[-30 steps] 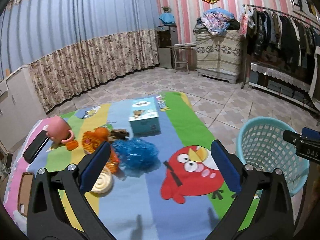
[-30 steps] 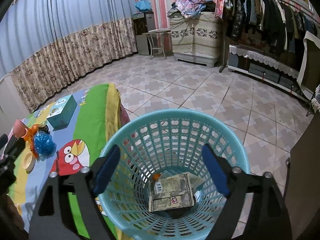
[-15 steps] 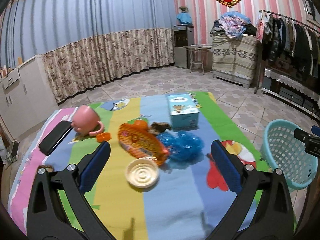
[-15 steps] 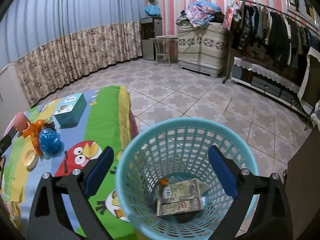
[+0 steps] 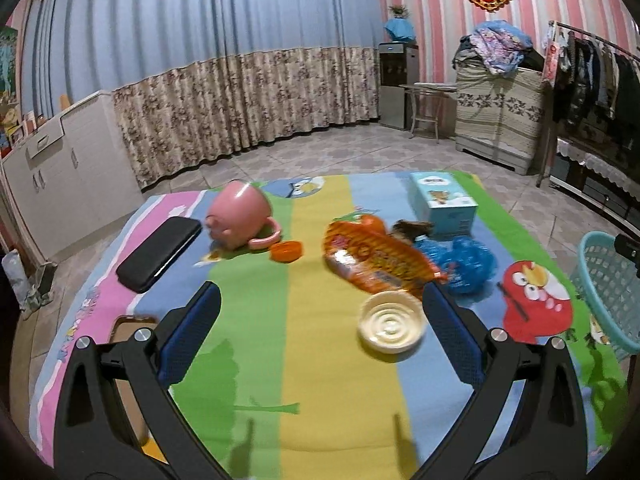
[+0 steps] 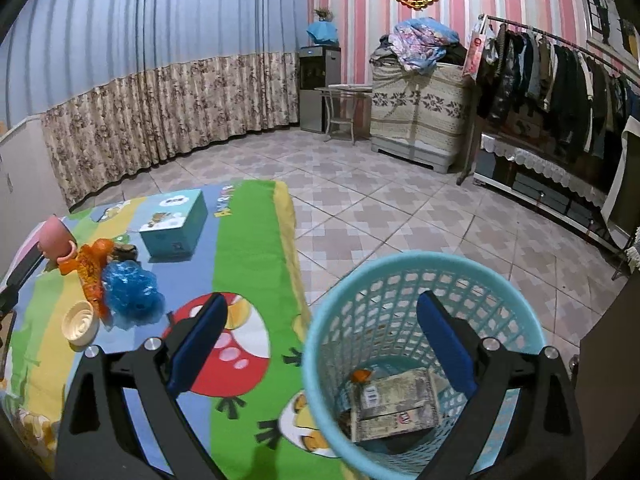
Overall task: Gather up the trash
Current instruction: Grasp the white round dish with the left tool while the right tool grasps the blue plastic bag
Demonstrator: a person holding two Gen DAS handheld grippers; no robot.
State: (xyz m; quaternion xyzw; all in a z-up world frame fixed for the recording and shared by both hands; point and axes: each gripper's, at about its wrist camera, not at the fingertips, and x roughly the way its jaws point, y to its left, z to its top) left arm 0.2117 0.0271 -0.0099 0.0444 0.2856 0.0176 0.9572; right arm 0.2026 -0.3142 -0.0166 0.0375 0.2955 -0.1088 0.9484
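Sitting on a big striped cartoon table cloth [image 5: 320,360], with a round light-blue plastic basket [image 6: 420,272] just past its right edge. Already in the basket: a flat brown paper packet [image 6: 394,404] and a tiny orange scrap. Still on the cloth, well left of the basket: a long orange crinkly snack bag [image 5: 380,260], a scrunched blue plastic bag [image 5: 464,256] touching it on the basket side, and a small round cream lid [image 5: 391,327] just in front of both. Left gripper [image 5: 320,320] hanging wide open over the cloth, holding nothing, lid close to its right finger. Right gripper [image 6: 320,344] wide open too, empty, above the basket's near rim. Looks like between pick-ups, about to get the next piece. Next, probably: go down to the snack bag or lid, pinch softly, lift, carry over to the basket. Not trash, by the look: the pink mug [image 5: 240,220], the teal box [image 5: 444,200], the black case [image 5: 160,252].
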